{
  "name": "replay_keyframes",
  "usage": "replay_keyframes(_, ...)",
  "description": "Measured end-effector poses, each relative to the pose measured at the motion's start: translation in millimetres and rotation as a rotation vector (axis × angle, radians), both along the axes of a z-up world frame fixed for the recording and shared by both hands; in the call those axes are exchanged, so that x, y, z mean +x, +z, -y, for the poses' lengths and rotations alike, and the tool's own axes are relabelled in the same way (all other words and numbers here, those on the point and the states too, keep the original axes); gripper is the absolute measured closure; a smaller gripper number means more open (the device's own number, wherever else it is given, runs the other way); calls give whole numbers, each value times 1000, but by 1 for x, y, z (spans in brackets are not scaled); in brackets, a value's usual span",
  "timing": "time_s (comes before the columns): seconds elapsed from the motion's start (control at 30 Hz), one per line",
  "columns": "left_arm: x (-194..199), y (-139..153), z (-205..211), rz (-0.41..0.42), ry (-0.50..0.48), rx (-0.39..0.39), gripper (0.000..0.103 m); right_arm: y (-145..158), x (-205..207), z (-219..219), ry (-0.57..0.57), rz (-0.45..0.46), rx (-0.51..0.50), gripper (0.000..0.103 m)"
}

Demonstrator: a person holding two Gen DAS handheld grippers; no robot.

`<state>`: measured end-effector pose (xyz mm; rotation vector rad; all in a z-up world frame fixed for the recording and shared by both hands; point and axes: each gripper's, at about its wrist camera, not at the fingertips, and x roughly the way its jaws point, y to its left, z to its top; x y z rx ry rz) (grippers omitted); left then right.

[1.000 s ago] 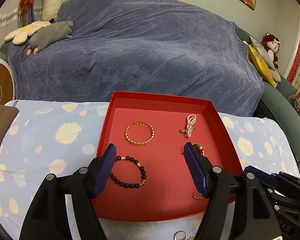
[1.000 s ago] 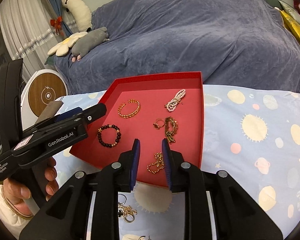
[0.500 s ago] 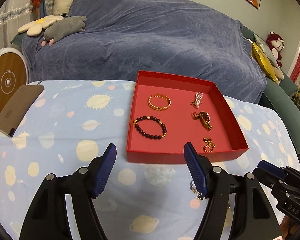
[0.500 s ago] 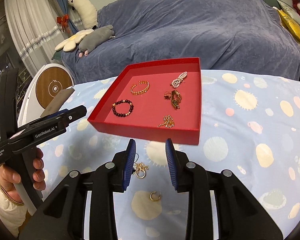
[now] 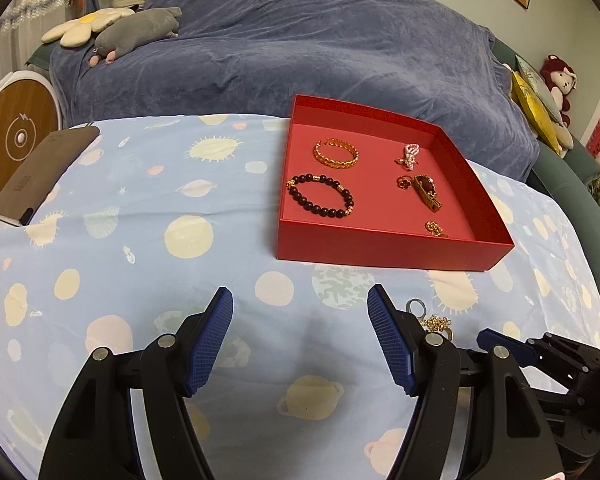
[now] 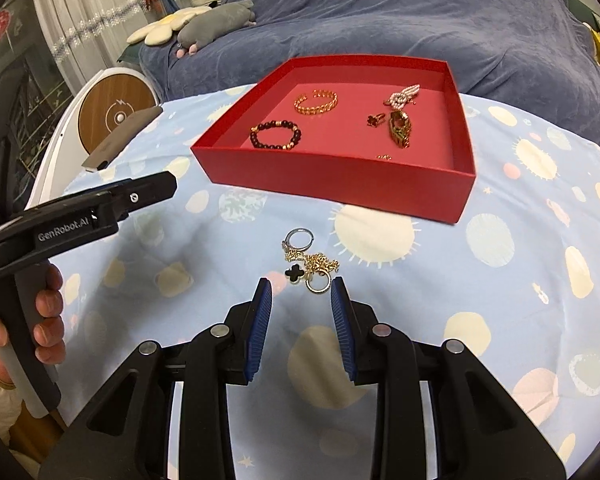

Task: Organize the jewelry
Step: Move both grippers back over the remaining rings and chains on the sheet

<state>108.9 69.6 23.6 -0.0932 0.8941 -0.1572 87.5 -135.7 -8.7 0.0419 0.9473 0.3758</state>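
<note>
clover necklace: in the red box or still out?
Out. The clover necklace lies on the tablecloth in front of the red box, just ahead of the open right gripper.

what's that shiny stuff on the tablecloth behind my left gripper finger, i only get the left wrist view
Observer: A loose pile: a silver ring, a tangled gold chain carrying a black clover pendant, and a plain gold ring.
Operator: where's the right gripper then
Observer: The right gripper is open, lined up just short of the plain gold ring and touching nothing.
</note>
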Motion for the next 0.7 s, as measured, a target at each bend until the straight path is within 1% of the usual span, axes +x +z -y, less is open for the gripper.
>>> replay_keyframes(0.13,0,-3,-7,-10,3,-1,36,-12,4,-6,1,-5,-30,74)
replay_keyframes(0.4,1,-6,-13,-24,4,-15,36,-20,10,-6,-8,-3,-52,74)
replay_keyframes(0.5,0,-6,-11,-26,-6,-15,36,-22,11,-6,-6,-8,-57,78)
replay_keyframes(0.7,0,-8,-6,-32,-18,-13,36,-23,12,-4,-8,-2,-63,80)
